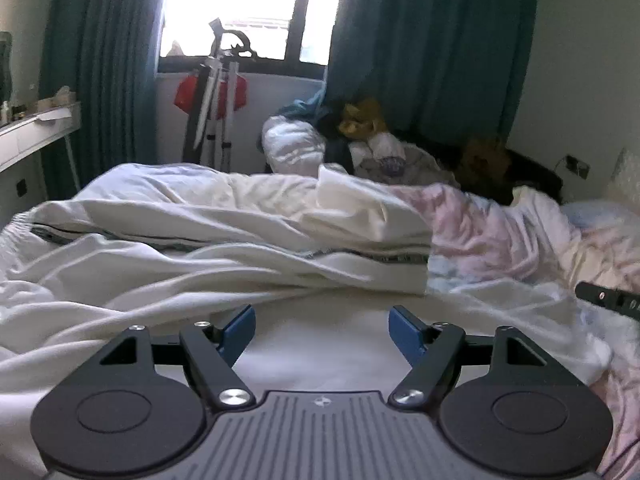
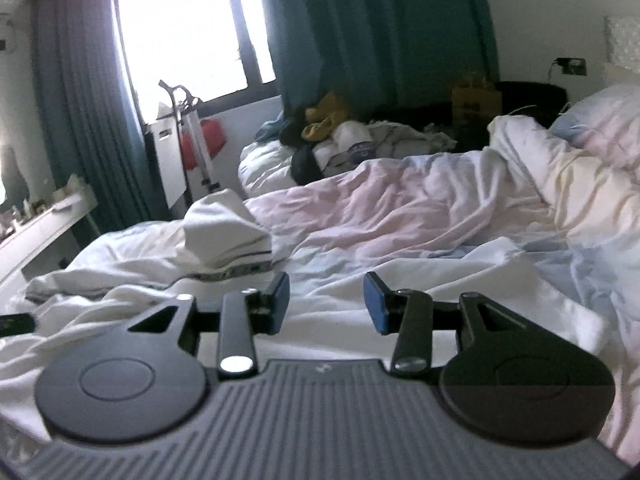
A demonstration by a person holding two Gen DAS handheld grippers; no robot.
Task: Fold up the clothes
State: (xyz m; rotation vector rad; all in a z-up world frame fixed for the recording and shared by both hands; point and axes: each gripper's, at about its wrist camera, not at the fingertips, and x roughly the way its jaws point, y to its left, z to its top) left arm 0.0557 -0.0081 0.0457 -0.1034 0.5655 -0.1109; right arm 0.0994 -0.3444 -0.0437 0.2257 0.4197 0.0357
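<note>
A white garment with a dark striped band (image 1: 248, 236) lies crumpled across the bed in the left wrist view, just beyond my left gripper (image 1: 322, 330), which is open and empty above the white cloth. The same garment (image 2: 224, 240) shows in the right wrist view, left of and beyond my right gripper (image 2: 326, 304), which is open and empty above white cloth. The tip of the right gripper shows at the right edge of the left wrist view (image 1: 612, 298).
A rumpled pink and white duvet (image 2: 420, 208) covers the right of the bed. A pile of clothes (image 1: 352, 140) lies beyond the bed. A white desk (image 1: 36, 132) stands at left. A metal stand (image 1: 216, 120) is under the window between teal curtains (image 1: 432, 52).
</note>
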